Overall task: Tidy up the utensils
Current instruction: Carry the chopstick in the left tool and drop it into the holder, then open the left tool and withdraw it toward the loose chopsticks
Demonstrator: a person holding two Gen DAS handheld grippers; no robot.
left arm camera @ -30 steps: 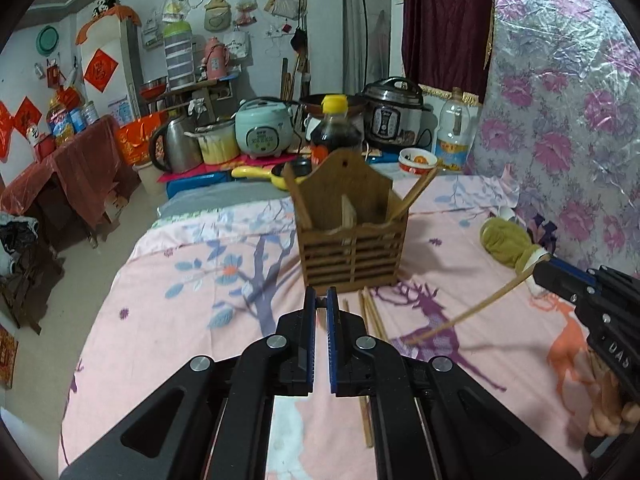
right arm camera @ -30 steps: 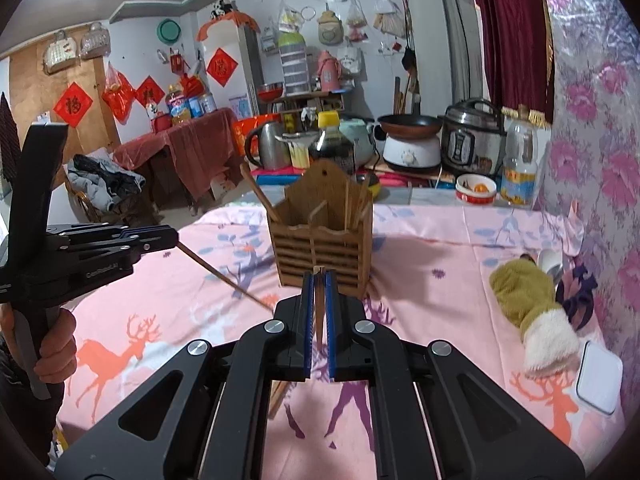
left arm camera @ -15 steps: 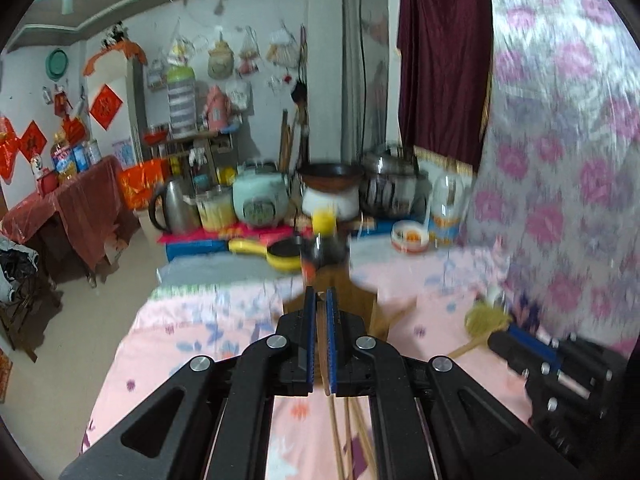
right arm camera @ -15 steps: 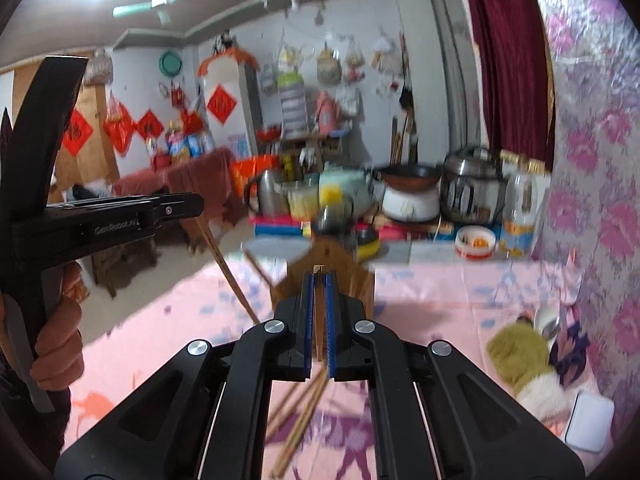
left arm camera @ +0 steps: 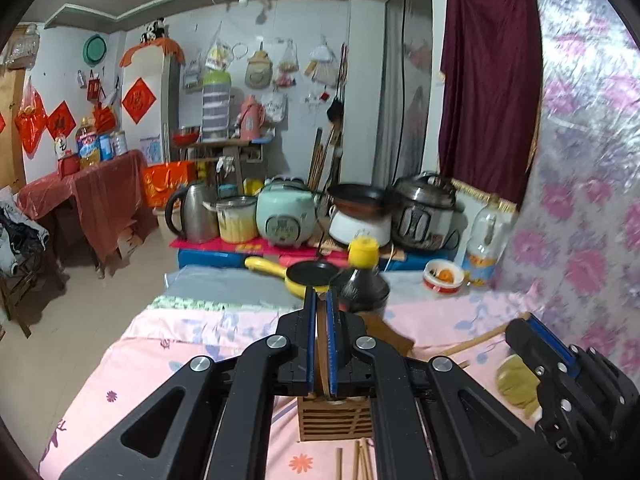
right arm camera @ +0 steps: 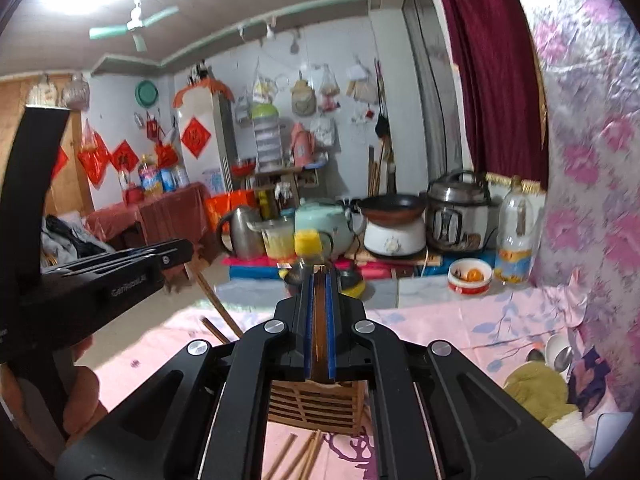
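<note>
- Left gripper [left arm camera: 319,312]: jaws nearly closed on a chopstick [left arm camera: 321,356]; the wood shows between the blue pads, running down toward the holder [left arm camera: 336,420], which sits just below and ahead of the tips.
- Right gripper [right arm camera: 319,284]: also clamped on a chopstick [right arm camera: 319,320], its upper end sticking out past the pad tips; the holder is directly under the jaws.
- Loose chopsticks [right arm camera: 298,454] lie on the cloth [right arm camera: 460,320] in front of the holder, under both grippers.
- Risk: each stick is pinched in one narrow place, so it can pivot or slide out if the wrist tilts fast.
- Risk: both grippers converge on one holder from either side; the sticks may cross, or one gripper body may clip the other.
- Risk: the holder looks light and slatted. A tip catching its rim or divider could tip it or shove it toward the sauce bottle [left arm camera: 362,280] just beyond.
- Risk: the lower stick ends are hidden behind the gripper bodies, so which compartment they line up with cannot be told; a blind drop may miss onto the cloth.
</note>
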